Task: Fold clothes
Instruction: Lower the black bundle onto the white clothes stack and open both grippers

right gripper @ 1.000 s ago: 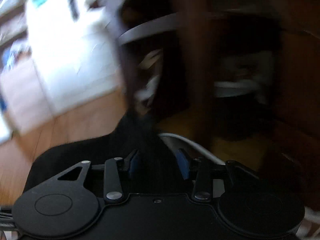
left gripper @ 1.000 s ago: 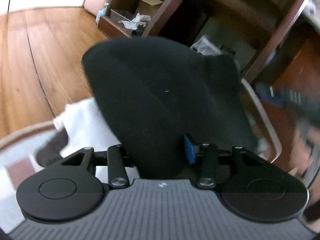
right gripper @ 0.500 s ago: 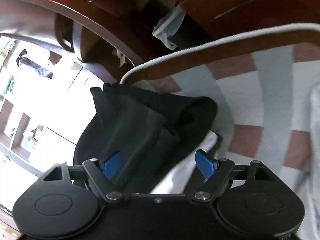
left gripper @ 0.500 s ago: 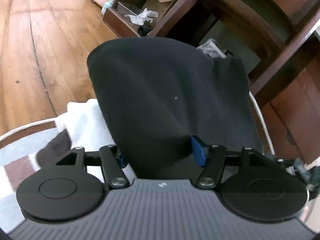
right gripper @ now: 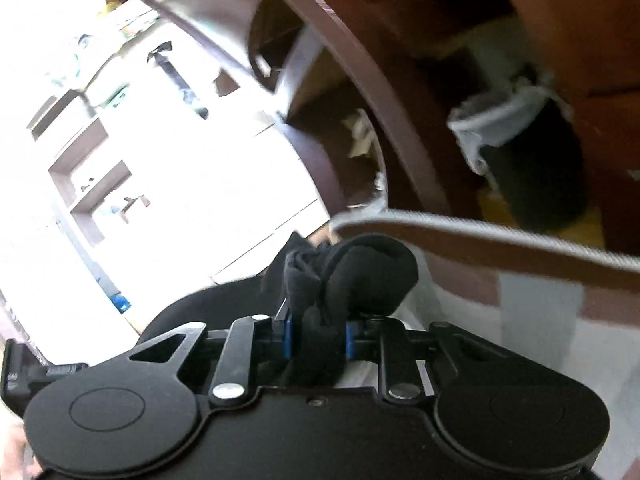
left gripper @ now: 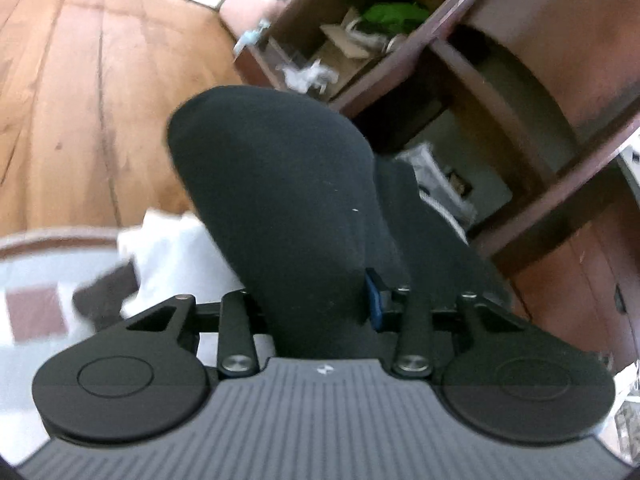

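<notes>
From the left wrist view, the left claw [left gripper: 316, 300] is closing on the black garment [left gripper: 280, 184], whose cloth is running up between the jaws and ballooning toward twelve o'clock. Only the blue pad [left gripper: 374, 296] at three o'clock of the cloth is showing, and it is lying against the fabric; the other is hidden behind the fold, so the grip looks made but is not fully checkable. A white cloth [left gripper: 176, 252] is lying under the garment at nine o'clock, over a patterned rug [left gripper: 32, 304], with the wooden floor [left gripper: 80, 92] beyond and a dark wooden shelf unit [left gripper: 500, 128] at one to two o'clock. To do this step well, the person is best keeping this hand steady and the edge taut, so the fold line is falling straight.

From the right wrist view, the right claw [right gripper: 316, 336] is closing too, with a bunched wad of the same black garment [right gripper: 360, 276] squeezed between its two blue pads [right gripper: 287, 334]. The rug's pale corded edge [right gripper: 500, 236] is running from the centre toward three o'clock, and a dark bin with a white liner [right gripper: 528, 152] is standing beyond at one o'clock. The view is blurred. The wad looks thick, so the person should be making sure only the wanted layers are caught, and none of the white cloth below, before drawing the two hands apart to flatten the garment over the rug.
</notes>
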A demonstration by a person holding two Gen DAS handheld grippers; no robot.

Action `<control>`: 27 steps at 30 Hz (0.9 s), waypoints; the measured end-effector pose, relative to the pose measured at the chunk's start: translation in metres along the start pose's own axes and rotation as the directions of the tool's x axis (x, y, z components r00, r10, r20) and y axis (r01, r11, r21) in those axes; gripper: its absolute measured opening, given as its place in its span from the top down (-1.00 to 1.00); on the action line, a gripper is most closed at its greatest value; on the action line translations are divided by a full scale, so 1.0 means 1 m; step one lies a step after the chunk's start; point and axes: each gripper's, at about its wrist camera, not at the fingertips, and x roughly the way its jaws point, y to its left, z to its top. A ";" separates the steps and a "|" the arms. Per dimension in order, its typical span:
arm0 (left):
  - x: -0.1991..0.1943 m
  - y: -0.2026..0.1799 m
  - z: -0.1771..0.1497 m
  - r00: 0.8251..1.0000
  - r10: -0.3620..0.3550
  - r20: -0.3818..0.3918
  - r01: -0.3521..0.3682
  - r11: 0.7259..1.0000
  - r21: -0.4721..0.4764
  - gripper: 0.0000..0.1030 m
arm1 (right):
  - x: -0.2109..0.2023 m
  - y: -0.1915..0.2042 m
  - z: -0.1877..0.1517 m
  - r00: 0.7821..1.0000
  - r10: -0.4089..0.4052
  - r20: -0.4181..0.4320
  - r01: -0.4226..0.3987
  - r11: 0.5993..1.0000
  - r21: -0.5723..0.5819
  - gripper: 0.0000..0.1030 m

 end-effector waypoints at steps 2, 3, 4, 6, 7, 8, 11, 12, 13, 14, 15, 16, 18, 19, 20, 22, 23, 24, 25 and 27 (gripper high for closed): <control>0.016 0.003 -0.014 0.997 0.041 -0.058 -0.040 0.999 0.010 0.13 | 0.015 -0.002 -0.004 0.991 -0.119 -0.059 0.115 0.991 -0.062 0.42; 0.022 0.005 -0.020 0.995 0.054 -0.078 -0.054 0.998 0.011 0.07 | 0.024 -0.004 -0.008 0.974 -0.200 -0.102 0.190 0.977 -0.097 0.35; 0.024 0.007 -0.023 0.996 0.049 -0.073 -0.049 0.999 -0.001 -0.03 | 0.033 -0.006 -0.013 0.949 -0.281 -0.141 0.263 0.955 -0.135 0.22; 0.026 0.007 -0.023 0.996 0.051 -0.067 -0.051 0.999 -0.001 -0.16 | 0.029 -0.009 -0.029 0.934 -0.338 -0.118 0.327 0.939 -0.106 0.13; 0.024 0.004 -0.020 0.996 0.071 -0.063 -0.069 0.997 0.026 -0.18 | 0.022 -0.009 -0.036 0.932 -0.353 -0.084 0.347 0.935 -0.078 0.00; 0.020 -0.002 -0.016 0.995 0.089 -0.056 -0.085 0.994 0.063 -0.13 | 0.015 -0.007 -0.041 0.927 -0.373 -0.052 0.370 0.927 -0.056 -0.12; -0.003 -0.020 -0.010 0.999 0.025 0.031 -0.030 0.983 0.183 -0.04 | -0.008 0.014 -0.042 0.910 -0.409 0.063 0.413 0.909 -0.057 -0.15; -0.010 -0.029 -0.010 0.998 0.000 0.058 -0.015 0.965 0.262 0.04 | -0.014 0.025 -0.042 0.914 -0.393 0.101 0.402 0.911 -0.096 -0.15; -0.015 -0.037 -0.010 0.997 -0.013 0.080 -0.014 0.945 0.328 0.12 | -0.021 0.036 -0.044 0.925 -0.357 0.129 0.374 0.915 -0.149 -0.05; -0.019 -0.042 -0.009 0.995 -0.031 0.090 -0.004 0.932 0.362 0.12 | -0.023 0.050 -0.043 0.940 -0.313 0.139 0.338 0.914 -0.226 0.01; -0.023 -0.045 -0.007 0.994 -0.050 0.096 0.011 0.929 0.370 0.12 | -0.025 0.064 -0.043 0.953 -0.267 0.145 0.300 0.904 -0.304 0.01; -0.027 -0.047 -0.005 0.993 -0.060 0.101 0.018 0.928 0.371 0.12 | -0.027 0.080 -0.045 0.965 -0.224 0.136 0.260 0.885 -0.387 0.00; -0.038 -0.051 -0.005 0.990 -0.055 0.129 0.000 0.919 0.395 0.12 | -0.023 0.108 -0.049 0.989 -0.132 0.066 0.147 0.854 -0.499 -0.01; -0.045 -0.052 -0.007 0.987 -0.039 0.158 -0.030 0.911 0.411 0.12 | -0.020 0.117 -0.052 0.994 -0.105 0.034 0.107 0.846 -0.522 -0.04; -0.055 -0.054 -0.010 0.978 -0.032 0.206 -0.059 0.903 0.425 0.12 | -0.013 0.122 -0.056 0.996 -0.094 -0.007 0.076 0.845 -0.530 -0.07; -0.073 -0.058 -0.014 0.956 -0.024 0.293 -0.115 0.886 0.448 0.12 | 0.001 0.127 -0.066 0.992 -0.085 -0.093 0.024 0.851 -0.525 -0.07; -0.076 -0.061 -0.014 0.952 -0.023 0.305 -0.129 0.874 0.469 0.05 | 0.007 0.126 -0.072 0.987 -0.086 -0.139 0.002 0.858 -0.513 -0.07; -0.071 -0.065 -0.011 0.959 -0.006 0.284 -0.143 0.854 0.500 0.03 | 0.008 0.125 -0.080 0.981 -0.083 -0.173 -0.012 0.874 -0.486 -0.07; -0.062 -0.068 -0.008 0.964 0.020 0.264 -0.163 0.831 0.532 0.03 | 0.009 0.124 -0.088 0.975 -0.080 -0.207 -0.024 0.888 -0.458 -0.09; -0.022 -0.069 0.000 0.966 0.127 0.224 -0.240 0.761 0.603 0.03 | 0.013 0.123 -0.095 0.982 -0.038 -0.187 -0.044 0.909 -0.414 -0.25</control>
